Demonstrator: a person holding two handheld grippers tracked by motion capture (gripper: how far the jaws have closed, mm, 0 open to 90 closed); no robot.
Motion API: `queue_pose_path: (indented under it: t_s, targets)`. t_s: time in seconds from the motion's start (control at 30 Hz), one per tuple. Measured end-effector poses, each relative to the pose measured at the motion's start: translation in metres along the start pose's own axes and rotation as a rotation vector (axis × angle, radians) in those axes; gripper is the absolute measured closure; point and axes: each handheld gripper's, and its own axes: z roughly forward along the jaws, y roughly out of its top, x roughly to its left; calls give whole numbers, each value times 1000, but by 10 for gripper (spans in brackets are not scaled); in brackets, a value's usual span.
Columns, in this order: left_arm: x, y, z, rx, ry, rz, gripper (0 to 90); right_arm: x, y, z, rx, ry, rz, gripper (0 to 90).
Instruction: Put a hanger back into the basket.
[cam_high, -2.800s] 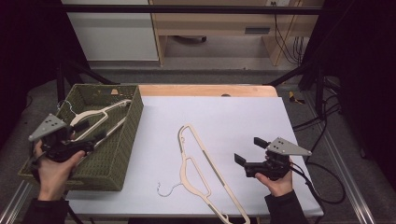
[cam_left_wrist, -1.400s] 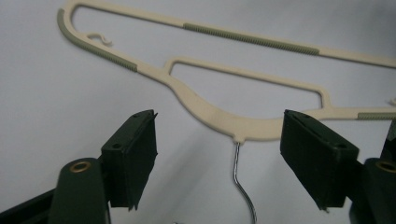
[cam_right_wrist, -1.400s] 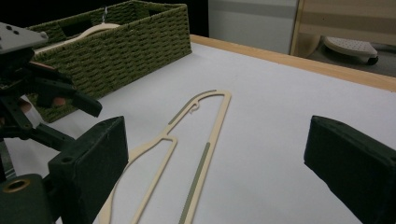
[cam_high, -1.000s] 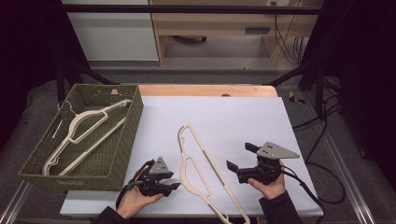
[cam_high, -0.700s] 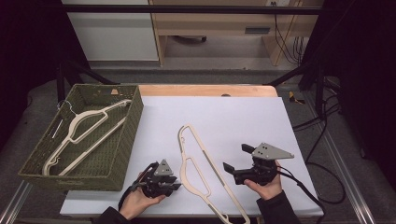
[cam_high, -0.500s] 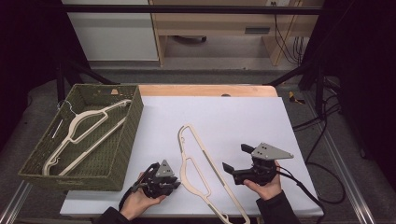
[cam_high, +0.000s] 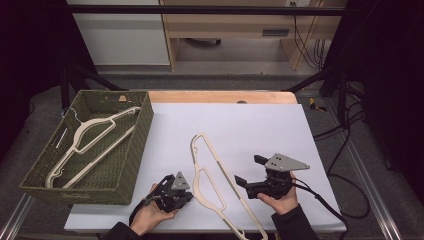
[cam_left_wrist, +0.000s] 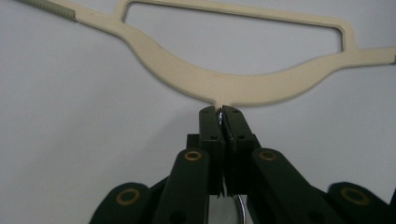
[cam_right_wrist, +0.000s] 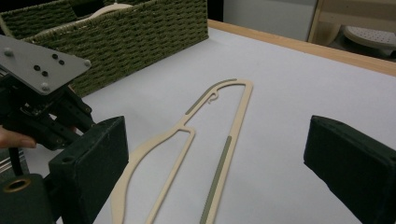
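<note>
Cream plastic, flat and thin — the hanger (cam_high: 212, 180) lies on the white bench (cam_high: 260, 125), between the two hands and just right of the woven basket (cam_high: 135, 165), which holds another hanger (cam_high: 90, 145). The left gripper (cam_left_wrist: 219, 114) has just been closing, and its fingers (cam_left_wrist: 208, 123) now pinch the metal hook (cam_left_wrist: 240, 207) right where it meets the hanger's neck. The right gripper (cam_right_wrist: 215, 154) hovers with its fingers wide apart and nothing between them. I judge the hanger light and fairly stiff, though its long arms will likely swing and sag when held at the hook alone. The wire is smooth and may twist in the pinch — a second hold on the broad shoulder would steady it.
</note>
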Motion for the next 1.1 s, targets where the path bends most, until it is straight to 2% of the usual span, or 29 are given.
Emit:
queue_pose_path:
  t_s: [0.13, 0.4, 0.5, 0.67, 0.8, 1.1]
  targets:
    - [1, 1, 0, 2, -4, 16, 884, 5, -1, 5, 8, 12, -2, 69]
    - [2, 2, -8, -4, -21, 12, 886, 14, -3, 13, 28, 42, -12, 70]
    - [0, 6, -16, -21, -23, 6, 887, 19, -3, 16, 31, 59, -9, 74]
    - [-3, 13, -23, -16, -13, -2, 887, 28, -6, 26, 39, 98, 4, 88]
    - [-5, 18, -26, -5, -7, 3, 888, 34, -8, 32, 60, 107, -3, 94]
    - [-8, 40, -42, -28, 5, -4, 888, 47, -11, 44, 98, 136, -20, 131]
